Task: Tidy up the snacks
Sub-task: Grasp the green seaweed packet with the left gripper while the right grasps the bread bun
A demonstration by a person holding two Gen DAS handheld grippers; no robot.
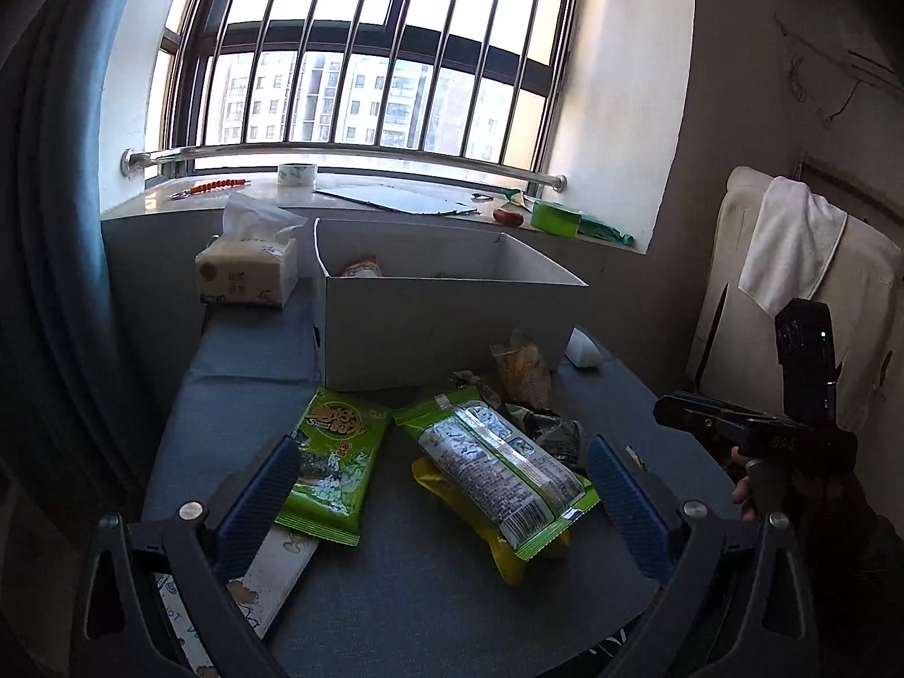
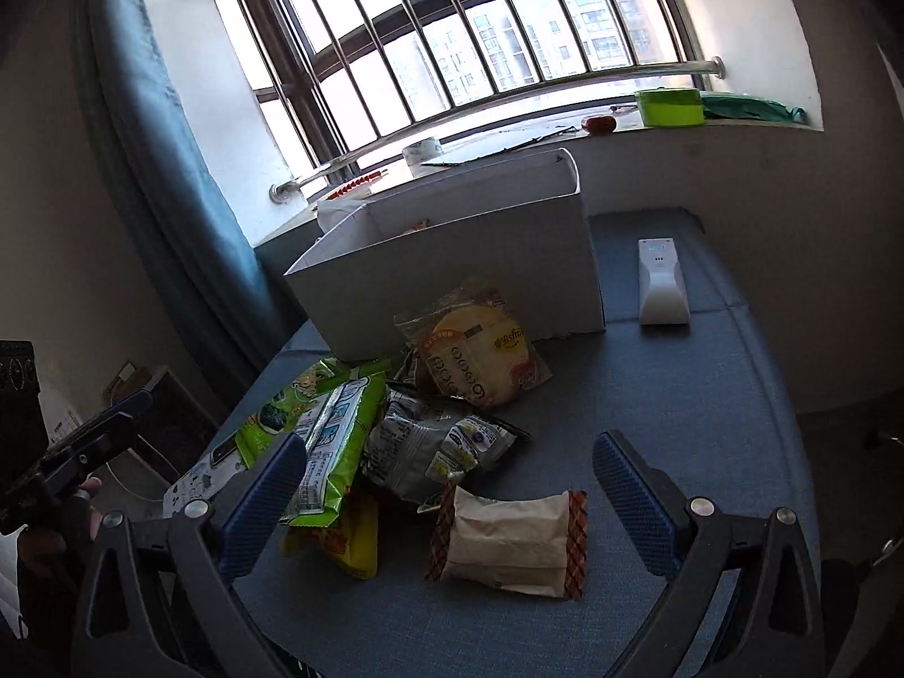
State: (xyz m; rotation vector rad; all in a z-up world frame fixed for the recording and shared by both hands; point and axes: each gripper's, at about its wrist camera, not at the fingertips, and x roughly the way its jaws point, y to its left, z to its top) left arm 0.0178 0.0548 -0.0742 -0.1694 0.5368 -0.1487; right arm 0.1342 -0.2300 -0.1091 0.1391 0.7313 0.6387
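Left gripper and right gripper are hovering over the blue fabric-covered desk, jaws spread wide and empty. Between them, snacks are lying heaped: green seaweed packet, cream pastry wrapper with checked ends, round cracker pack. Beyond, the open white cardboard box is standing, one packet inside.

You see a blue fabric-covered surface. Directly on it rest a white box, a tissue pack, a white remote-like device, and a cluster of snack packets in front of the box.
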